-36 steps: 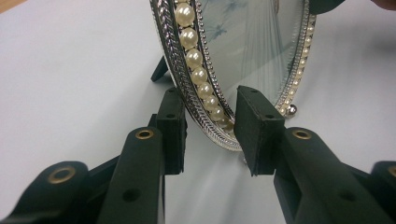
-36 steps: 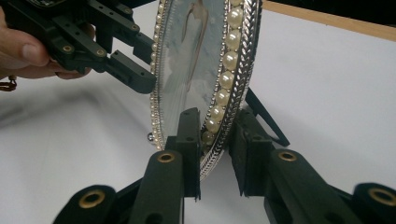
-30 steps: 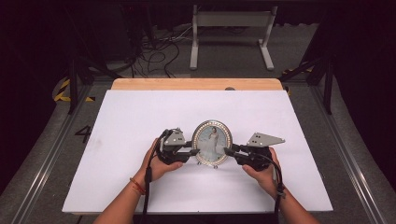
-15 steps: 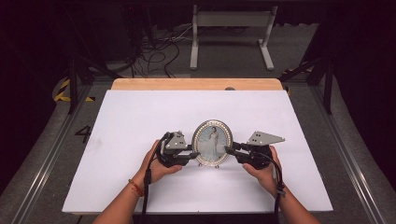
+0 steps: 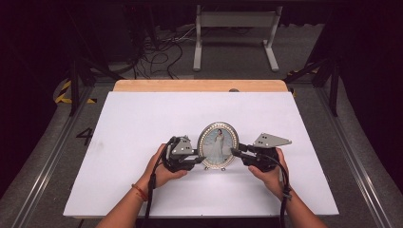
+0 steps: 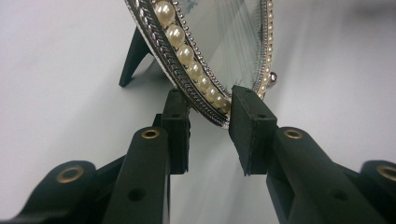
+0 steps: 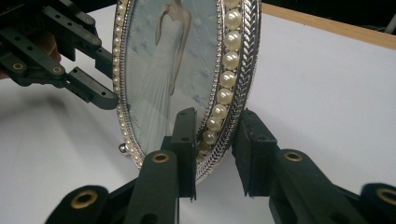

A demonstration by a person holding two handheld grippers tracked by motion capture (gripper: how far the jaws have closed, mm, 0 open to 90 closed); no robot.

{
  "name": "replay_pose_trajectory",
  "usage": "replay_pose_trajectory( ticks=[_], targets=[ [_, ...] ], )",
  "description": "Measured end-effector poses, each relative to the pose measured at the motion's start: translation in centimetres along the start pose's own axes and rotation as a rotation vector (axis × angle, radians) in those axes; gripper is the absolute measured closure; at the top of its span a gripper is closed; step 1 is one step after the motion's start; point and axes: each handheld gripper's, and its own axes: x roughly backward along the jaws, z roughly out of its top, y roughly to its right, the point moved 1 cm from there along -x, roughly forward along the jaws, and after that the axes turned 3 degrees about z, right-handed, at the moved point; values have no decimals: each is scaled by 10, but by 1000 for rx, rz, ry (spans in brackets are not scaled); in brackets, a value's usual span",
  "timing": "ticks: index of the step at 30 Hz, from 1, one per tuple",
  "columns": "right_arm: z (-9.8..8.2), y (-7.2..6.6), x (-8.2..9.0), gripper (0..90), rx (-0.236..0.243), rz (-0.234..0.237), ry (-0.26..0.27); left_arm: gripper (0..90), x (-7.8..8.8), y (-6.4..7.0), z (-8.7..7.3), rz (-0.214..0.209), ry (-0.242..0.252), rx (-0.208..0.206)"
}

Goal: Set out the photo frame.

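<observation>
Left gripper view has the left gripper [image 6: 208,133] straddling the rim of the oval silver picture frame with the pearl border [image 6: 196,70]. One pad sits behind the rim and one in front, and both look like they're touching metal. The jaws have just been closing a bit with that rim between them, so I'd call it a narrow pinch on the frame's edge.

Right gripper view is the same deal on the opposite edge. The right gripper [image 7: 215,156] has its jaws either side of the beaded rim, with the front pad over the glass edge and the back pad behind the braided metal. It's a narrow hold on the frame too.

From the high view, the frame [image 5: 218,145] stands upright between the two grippers, left gripper [image 5: 198,159] at its left edge and right gripper [image 5: 234,152] at its right. Behind the frame, its dark easel leg [image 6: 133,58] rests on the white tabletop [image 5: 142,118], and the wooden strip [image 5: 199,85] runs well beyond it.

What worries me is that both grips are on a thin, rounded, slippery rim. If one side lets go or lifts first, the frame could pivot on the other pinch and tip over. Squeezing harder could push a pad onto the glass or pop a pearl. The leg could also fold if it gets dragged.
</observation>
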Motion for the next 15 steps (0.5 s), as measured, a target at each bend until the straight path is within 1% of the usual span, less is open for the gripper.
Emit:
replay_pose_trajectory(
  ticks=[2, 5, 7, 9, 11, 13, 14, 15],
  targets=[
    [0, 0, 0, 711, 4, -1, 1, 690, 0, 0, 0, 5, -2, -4],
    [0, -2, 0, 706, 21, -12, -4, 684, 0, 0, 0, 10, 0, -4],
    [0, -4, 1, 688, 47, -25, -17, 672, 2, 0, 0, 14, -4, -8],
    [1, -8, 1, 637, 79, -22, -39, 642, 4, 1, 1, 22, -8, -20],
    [2, -11, 4, 629, 111, -17, -51, 618, 10, 0, 2, 35, -4, -25],
    [3, -16, 8, 597, 162, -34, -75, 604, 17, -1, 3, 43, 10, -21],
    [3, -17, 11, 588, 175, -42, -80, 595, 20, -1, 3, 63, 10, -32],
    [3, -17, 14, 576, 182, -46, -78, 569, 23, -1, 3, 72, 13, -28]
  ],
)
